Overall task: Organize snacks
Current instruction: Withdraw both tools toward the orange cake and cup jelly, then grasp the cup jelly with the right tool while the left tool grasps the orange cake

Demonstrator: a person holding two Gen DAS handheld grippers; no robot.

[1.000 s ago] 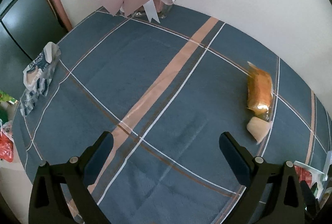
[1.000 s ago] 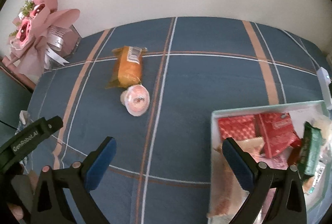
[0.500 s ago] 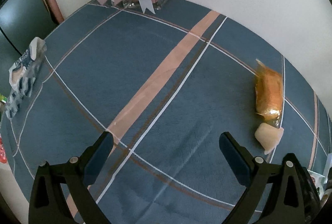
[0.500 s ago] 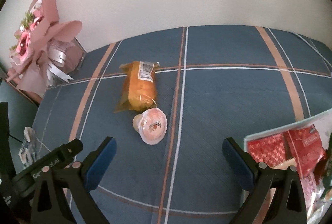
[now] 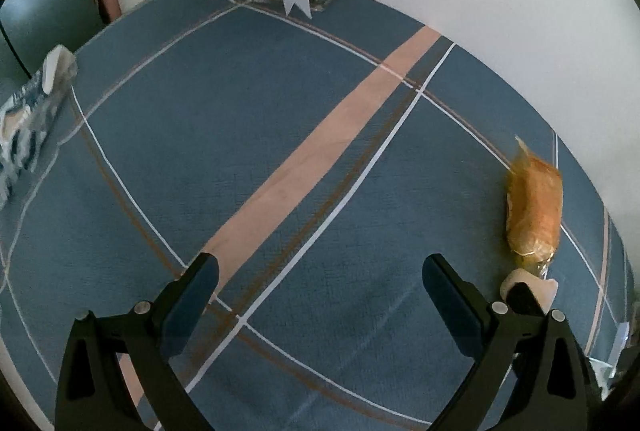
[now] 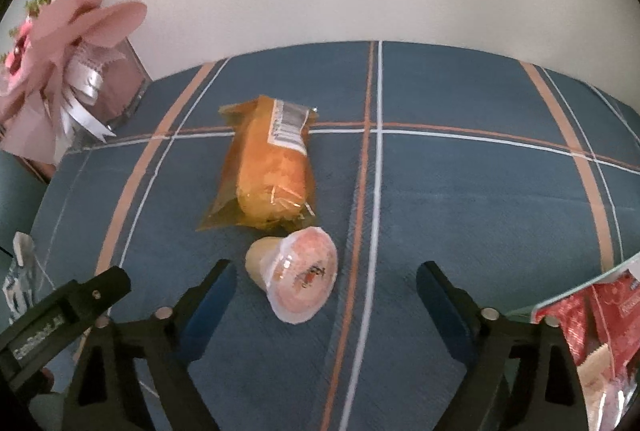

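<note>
An orange wrapped cake [image 6: 272, 171] lies on the blue plaid tablecloth, with a small jelly cup [image 6: 298, 281] on its side just in front of it. My right gripper [image 6: 322, 291] is open and empty, its jaws on either side of the cup, a little short of it. In the left wrist view the cake [image 5: 534, 209] and cup [image 5: 528, 281] sit at the far right. My left gripper [image 5: 320, 291] is open and empty over bare cloth. A blue-white snack packet [image 5: 28, 127] lies at the table's left edge.
A clear tray [image 6: 624, 263] with red snack packets [image 6: 600, 315] sits at the right. A pink flower bouquet in a clear vase [image 6: 72, 63] stands at the back left by the white wall. The left gripper's body [image 6: 60, 315] shows at lower left.
Both grippers moved forward. The cake and jelly cup are now closer and larger in the right view, and the tray has slid to the right edge.
</note>
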